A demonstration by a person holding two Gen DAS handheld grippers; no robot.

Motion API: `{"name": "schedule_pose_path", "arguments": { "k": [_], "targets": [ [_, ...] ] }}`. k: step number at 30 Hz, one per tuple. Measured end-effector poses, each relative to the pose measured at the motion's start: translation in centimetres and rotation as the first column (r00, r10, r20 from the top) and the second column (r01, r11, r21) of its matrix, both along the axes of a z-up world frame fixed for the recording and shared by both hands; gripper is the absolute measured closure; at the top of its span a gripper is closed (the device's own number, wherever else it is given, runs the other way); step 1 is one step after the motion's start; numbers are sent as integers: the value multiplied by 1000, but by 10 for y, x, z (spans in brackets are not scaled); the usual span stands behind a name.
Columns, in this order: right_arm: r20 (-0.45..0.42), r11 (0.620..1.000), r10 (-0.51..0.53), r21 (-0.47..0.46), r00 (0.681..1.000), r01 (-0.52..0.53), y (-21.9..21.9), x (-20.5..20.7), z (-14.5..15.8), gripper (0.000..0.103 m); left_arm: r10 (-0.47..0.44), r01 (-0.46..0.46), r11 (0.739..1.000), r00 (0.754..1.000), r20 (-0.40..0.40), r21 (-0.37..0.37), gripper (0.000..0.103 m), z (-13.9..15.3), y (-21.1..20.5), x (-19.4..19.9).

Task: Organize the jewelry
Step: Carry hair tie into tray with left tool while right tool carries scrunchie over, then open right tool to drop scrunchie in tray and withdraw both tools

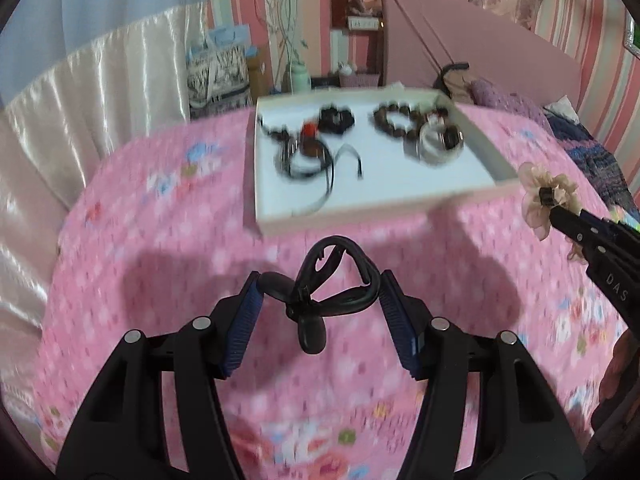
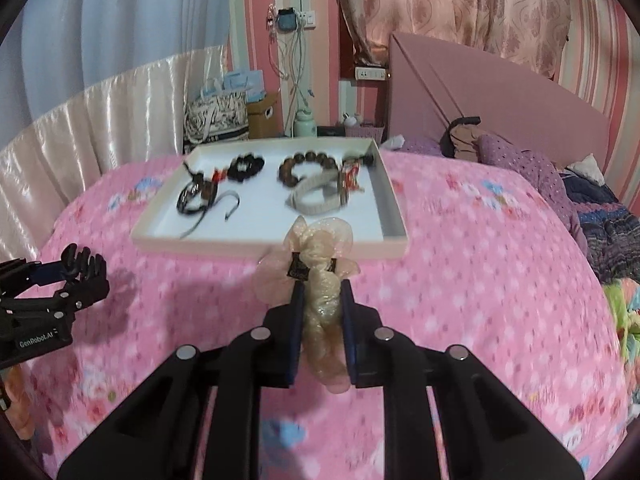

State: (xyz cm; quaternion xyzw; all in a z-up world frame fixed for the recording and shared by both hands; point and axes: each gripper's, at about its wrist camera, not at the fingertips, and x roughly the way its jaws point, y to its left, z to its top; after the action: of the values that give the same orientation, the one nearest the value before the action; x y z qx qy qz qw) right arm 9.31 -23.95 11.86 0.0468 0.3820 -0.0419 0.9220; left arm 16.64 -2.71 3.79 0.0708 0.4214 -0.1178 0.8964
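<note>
My left gripper (image 1: 320, 285) is shut on a black claw hair clip (image 1: 310, 320), which spans the gap between both blue pads above the pink bedspread. My right gripper (image 2: 321, 282) is shut on a beige organza scrunchie (image 2: 320, 240) with a small black tag, just before the near rim of the tray. The white tray (image 2: 260, 246) with a pink rim lies ahead on the bed. In it are a brown bead bracelet (image 2: 304, 164), a black bead bracelet (image 2: 246, 168), a beige-strap watch (image 2: 320, 196) and a black cord piece (image 2: 200, 200). Each gripper shows in the other's view: the right one (image 1: 546, 196), the left one (image 2: 82, 268).
A pink floral bedspread (image 2: 460, 264) covers the bed. Purple and dark clothing (image 2: 532, 168) is piled at the right by the pink headboard (image 2: 480, 96). A satin curtain (image 2: 100, 120) hangs at the left. Bags and a box (image 2: 224, 116) stand beyond the bed.
</note>
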Motion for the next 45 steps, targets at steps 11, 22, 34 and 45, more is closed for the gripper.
{"name": "schedule_pose_path", "arguments": {
  "k": [11,22,34,45],
  "targets": [
    [-72,1000,-27,6,997,27,-14,86,-18,86,12,-13,998,1000,-17,-60,44,1,-27,81],
    [-151,998,-50,16,987,53,-26,119,-57,86,45,-48,998,995,-85,-38,55,-40,-38,118],
    [-185,999,-41,-9,982,40,-23,126,-72,63,68,-70,997,997,-41,-28,42,-25,-22,98],
    [-59,998,-61,-3,996,61,-30,80,-22,24,112,-108,993,991,77,-51,4,15,5,44]
  ]
}}
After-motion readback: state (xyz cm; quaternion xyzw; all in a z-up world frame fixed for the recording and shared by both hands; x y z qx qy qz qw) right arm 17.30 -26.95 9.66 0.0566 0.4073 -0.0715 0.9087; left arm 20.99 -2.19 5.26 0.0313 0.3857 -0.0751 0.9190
